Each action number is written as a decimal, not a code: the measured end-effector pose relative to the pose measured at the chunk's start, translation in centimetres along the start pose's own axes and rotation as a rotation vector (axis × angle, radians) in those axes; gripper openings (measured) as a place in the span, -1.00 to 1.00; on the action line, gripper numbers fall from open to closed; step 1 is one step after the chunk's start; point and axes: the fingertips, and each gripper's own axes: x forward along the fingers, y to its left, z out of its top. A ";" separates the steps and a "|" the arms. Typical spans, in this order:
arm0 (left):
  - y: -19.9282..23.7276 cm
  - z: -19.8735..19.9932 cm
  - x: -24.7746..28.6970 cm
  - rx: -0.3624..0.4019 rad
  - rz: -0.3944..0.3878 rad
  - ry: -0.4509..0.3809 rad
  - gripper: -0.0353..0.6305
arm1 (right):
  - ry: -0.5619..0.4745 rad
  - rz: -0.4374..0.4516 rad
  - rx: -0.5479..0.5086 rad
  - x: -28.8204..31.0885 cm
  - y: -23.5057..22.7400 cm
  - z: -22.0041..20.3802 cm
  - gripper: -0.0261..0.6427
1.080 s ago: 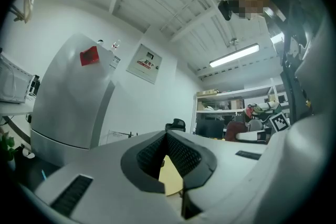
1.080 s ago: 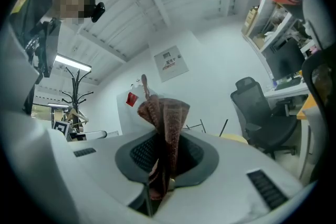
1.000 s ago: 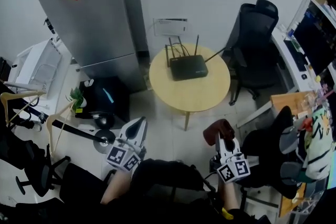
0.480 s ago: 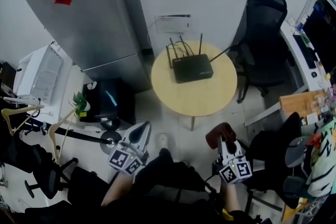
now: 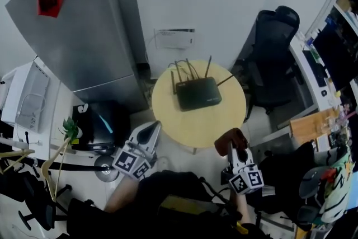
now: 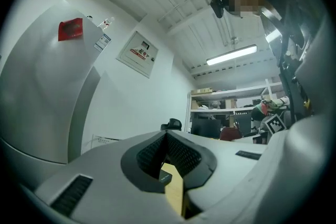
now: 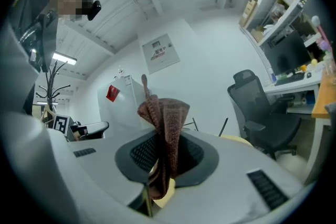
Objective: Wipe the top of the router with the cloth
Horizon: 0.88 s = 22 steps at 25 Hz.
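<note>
In the head view a black router [image 5: 197, 93] with several antennas lies on a round yellow table [image 5: 224, 120]. My right gripper [image 5: 234, 146] hovers at the table's near right edge, shut on a reddish-brown cloth [image 5: 229, 138] that bunches above its jaws. In the right gripper view the cloth [image 7: 165, 112] hangs pinched in the gripper [image 7: 167, 150]. My left gripper [image 5: 152, 127] sits at the table's near left edge, its jaws closed to a point with nothing held. The left gripper view shows the left gripper [image 6: 167, 136] with jaw tips meeting and a strip of table [image 6: 174, 194] below.
A tall grey fridge [image 5: 72, 36] stands left of the table. A black office chair [image 5: 277, 56] is at the right, beyond it a desk with screens [image 5: 330, 47]. A black box [image 5: 103, 120], a plant [image 5: 70, 129] and a wooden hanger [image 5: 53, 159] occupy the floor on the left.
The view has moved forward: table and router now lie closer to both grippers. Both grippers have reached the table's near edge. The cloth stays in the right gripper.
</note>
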 end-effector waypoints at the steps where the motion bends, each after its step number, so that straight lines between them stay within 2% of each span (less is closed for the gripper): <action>1: 1.0 0.2 0.3 -0.003 0.002 -0.002 -0.92 | 0.007 -0.004 0.009 1.1 0.1 -0.3 -0.73; 4: 4.3 0.3 0.3 -0.014 0.026 0.001 -0.92 | 0.041 0.006 0.029 4.5 0.8 -1.5 -0.74; 12: 12.8 0.4 -2.1 -0.042 0.132 0.009 -0.92 | 0.111 0.108 0.026 13.8 4.6 -3.1 -0.74; 17: 14.8 0.8 -2.4 -0.063 0.184 -0.022 -0.92 | 0.181 0.184 -0.022 16.8 6.1 -3.4 -0.74; 22: 15.5 1.7 -0.7 -0.051 0.216 -0.056 -0.92 | 0.194 0.231 -0.069 19.7 5.4 -2.1 -0.74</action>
